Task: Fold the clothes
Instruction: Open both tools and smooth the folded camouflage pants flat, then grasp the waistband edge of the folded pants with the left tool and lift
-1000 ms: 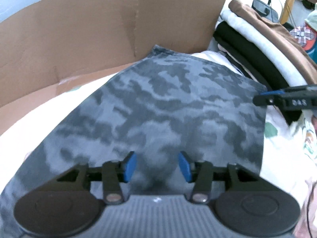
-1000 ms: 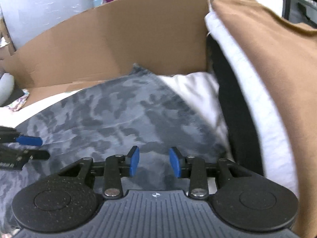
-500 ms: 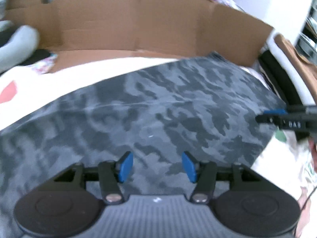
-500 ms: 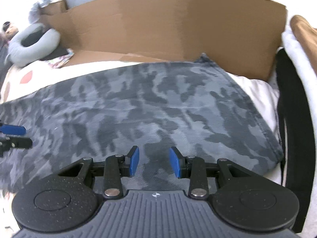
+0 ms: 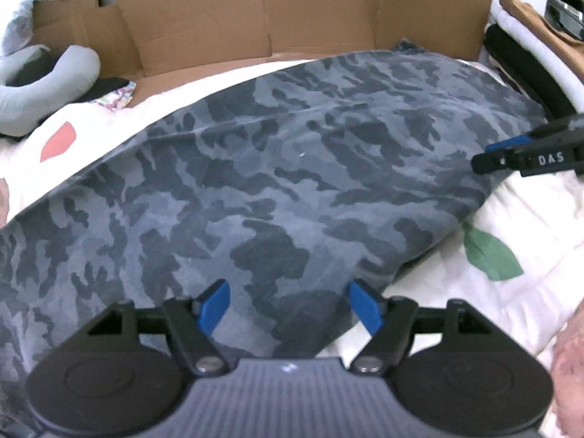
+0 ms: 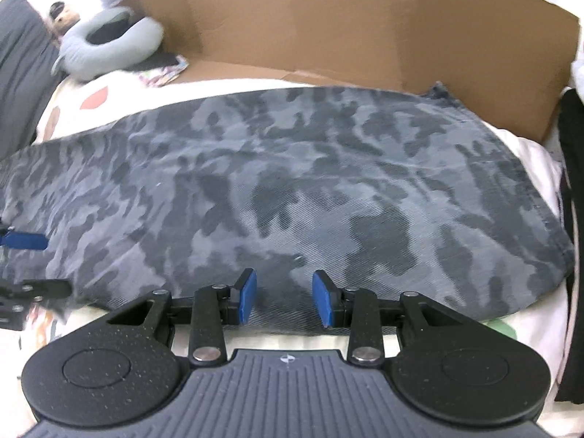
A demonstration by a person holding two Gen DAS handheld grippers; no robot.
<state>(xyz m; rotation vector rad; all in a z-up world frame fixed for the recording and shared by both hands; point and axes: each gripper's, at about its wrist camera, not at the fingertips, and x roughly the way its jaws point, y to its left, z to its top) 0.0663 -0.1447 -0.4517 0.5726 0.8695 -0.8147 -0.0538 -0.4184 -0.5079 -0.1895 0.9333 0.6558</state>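
Both claws point steeply down over the bed. My left claw (image 5: 288, 304) hangs over the near edge of the camo garment (image 5: 284, 168); its jaws are opening, cloth lying beneath the gap but not pinched by the blue pads (image 5: 215, 304). My right claw (image 6: 284, 299) hangs over the same near edge further right, jaws spread partway, pads clear of the cloth, nothing gripped.

Count: two claws, one camo garment, one cardboard wall (image 6: 365, 33), one grey neck pillow (image 6: 109, 47), one stack of folded clothes (image 5: 525, 33) at the right.

The garment lies flat on the white patterned bedsheet (image 5: 503, 292), just before the cardboard. Its long axis runs left to right across both views. One corner touches the cardboard at the far right.
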